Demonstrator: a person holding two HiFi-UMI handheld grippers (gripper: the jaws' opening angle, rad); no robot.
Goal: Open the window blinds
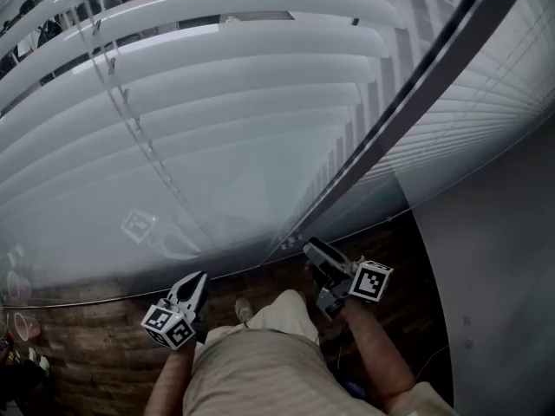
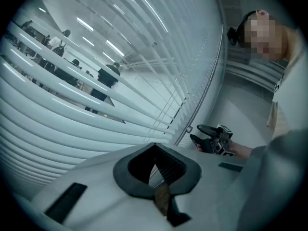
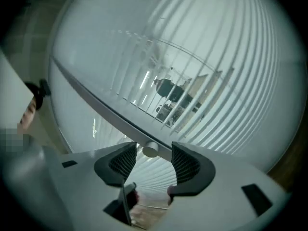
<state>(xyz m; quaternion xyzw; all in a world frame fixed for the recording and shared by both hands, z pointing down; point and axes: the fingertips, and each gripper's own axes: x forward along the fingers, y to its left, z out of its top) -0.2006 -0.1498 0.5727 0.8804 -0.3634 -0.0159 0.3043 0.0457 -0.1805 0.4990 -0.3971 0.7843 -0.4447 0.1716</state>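
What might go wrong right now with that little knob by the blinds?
1. The right gripper stands open around the small knob, not pressing it; closing off-centre, it may slip off.
2. It sits close to the glass and dark frame, so a careless twist might knock them.

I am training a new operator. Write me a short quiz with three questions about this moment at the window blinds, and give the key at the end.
1. True or false: the left gripper grips the round knob at the dark frame.
2. What stands between the jaws of the right gripper? A) a cord B) the round knob C) nothing
3. Short answer: are the right gripper's jaws open or shut?

Key: 1 false, its jaws are together and hold nothing; 2 B; 3 open, the pads do not press on the knob.
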